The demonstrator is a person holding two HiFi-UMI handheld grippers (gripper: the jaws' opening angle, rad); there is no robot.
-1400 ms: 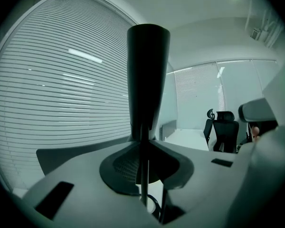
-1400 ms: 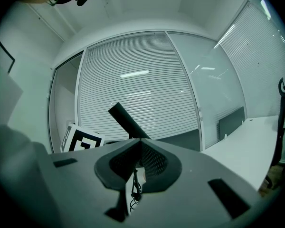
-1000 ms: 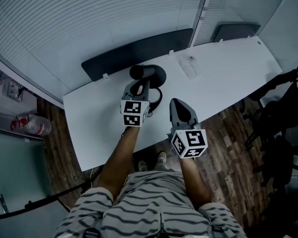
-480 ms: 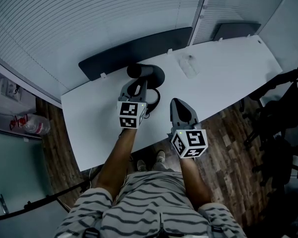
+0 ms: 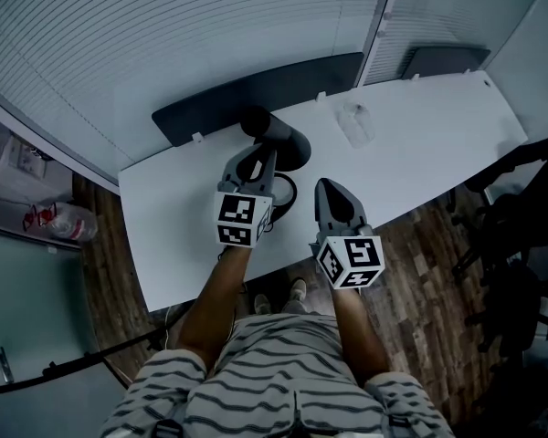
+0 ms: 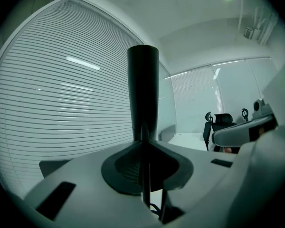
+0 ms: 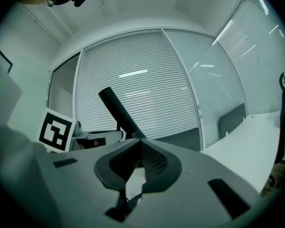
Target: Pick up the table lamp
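Left gripper [image 5: 258,160], fingers [image 6: 118,167] just tightening, grips the table lamp [image 5: 272,131]

I read the lamp [image 5: 276,133] as black all over. The counter [image 5: 420,126] is plain white. The left claw [image 5: 256,158] and right claw [image 5: 327,188] are grey with dark inner pads. Each carries a cube [image 5: 237,219] of black-and-white square markers. The person's shirt [image 5: 274,372] has light and dark wavy stripes. The floor [image 5: 420,272] is brown wood planking. The blinds [image 5: 164,35] are pale with fine lines.
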